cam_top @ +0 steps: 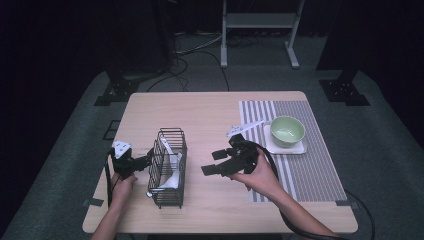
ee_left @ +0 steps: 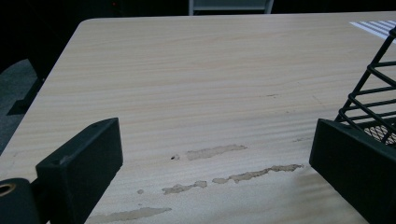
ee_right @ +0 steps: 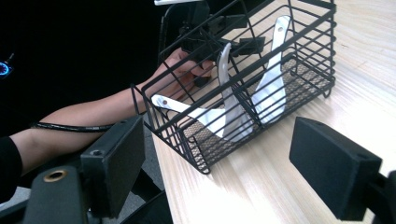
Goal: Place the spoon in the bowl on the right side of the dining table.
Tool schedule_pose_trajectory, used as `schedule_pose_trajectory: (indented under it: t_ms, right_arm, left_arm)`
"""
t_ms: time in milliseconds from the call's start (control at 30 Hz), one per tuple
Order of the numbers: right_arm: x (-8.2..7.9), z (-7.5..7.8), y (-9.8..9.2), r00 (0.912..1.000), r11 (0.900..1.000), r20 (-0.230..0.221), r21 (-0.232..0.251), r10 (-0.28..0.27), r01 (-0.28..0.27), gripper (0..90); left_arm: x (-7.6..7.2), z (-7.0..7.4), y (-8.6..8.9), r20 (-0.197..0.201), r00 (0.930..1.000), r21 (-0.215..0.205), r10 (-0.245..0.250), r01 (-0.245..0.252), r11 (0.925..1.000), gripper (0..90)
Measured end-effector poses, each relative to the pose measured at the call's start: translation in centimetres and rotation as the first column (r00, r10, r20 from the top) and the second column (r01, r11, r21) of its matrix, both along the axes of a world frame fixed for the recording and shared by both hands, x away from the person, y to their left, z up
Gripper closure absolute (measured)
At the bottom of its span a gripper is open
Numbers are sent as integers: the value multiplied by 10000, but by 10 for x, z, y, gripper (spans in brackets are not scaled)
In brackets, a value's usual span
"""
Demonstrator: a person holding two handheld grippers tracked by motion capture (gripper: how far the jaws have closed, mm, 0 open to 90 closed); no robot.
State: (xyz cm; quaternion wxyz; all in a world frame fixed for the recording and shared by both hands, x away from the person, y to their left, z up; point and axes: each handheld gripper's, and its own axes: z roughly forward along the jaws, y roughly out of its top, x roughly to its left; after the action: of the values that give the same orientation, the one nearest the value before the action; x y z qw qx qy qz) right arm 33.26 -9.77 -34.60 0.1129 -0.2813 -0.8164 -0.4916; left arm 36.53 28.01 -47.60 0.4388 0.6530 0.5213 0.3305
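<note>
The wire basket (cam_top: 168,167) holds 3 spoons (ee_right: 233,109) left of centre on the table (cam_top: 210,115); the bowl (cam_top: 287,130) on its tray (cam_top: 300,148) stands at right on the placemat (cam_top: 310,170).

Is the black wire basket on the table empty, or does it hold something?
Not empty. The black wire basket stands upright and holds white spoons, leaning inside its compartments; the right gripper view shows three.

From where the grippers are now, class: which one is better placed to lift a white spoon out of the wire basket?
Probably the right gripper: its open jaws face the wire basket, with the white spoons straight ahead. The left gripper sits at the basket's side, jaws open over bare table.
</note>
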Motion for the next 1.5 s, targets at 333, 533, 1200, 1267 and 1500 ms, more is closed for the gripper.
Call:
schedule_pose_trajectory:
  t_ms: [333, 533, 1200, 1267, 1500]
  right_arm:
    - [3, 1, 12, 9999, 9998, 45, -121, 167, -166, 174]
    - [5, 2, 18, 9998, 9996, 23, -186, 210, -210, 176]
    - [14, 5, 40, 9990, 9989, -175, -210, 404, -408, 176]
    - [14, 5, 42, 9990, 9990, -246, -253, 375, -382, 176]
    - [17, 4, 48, 9989, 9988, -303, -325, 362, -372, 179]
  left_arm:
    - [0, 0, 0, -21, 10000, 16, -13, 13, 10000, 16]
    - [0, 0, 0, -20, 10000, 2, -11, 11, 10000, 16]
    - [0, 0, 0, 5, 10000, 6, -12, 12, 10000, 16]
    - [0, 0, 0, 3, 10000, 10, -12, 12, 10000, 16]
    - [0, 0, 0, 5, 10000, 9, -11, 11, 10000, 16]
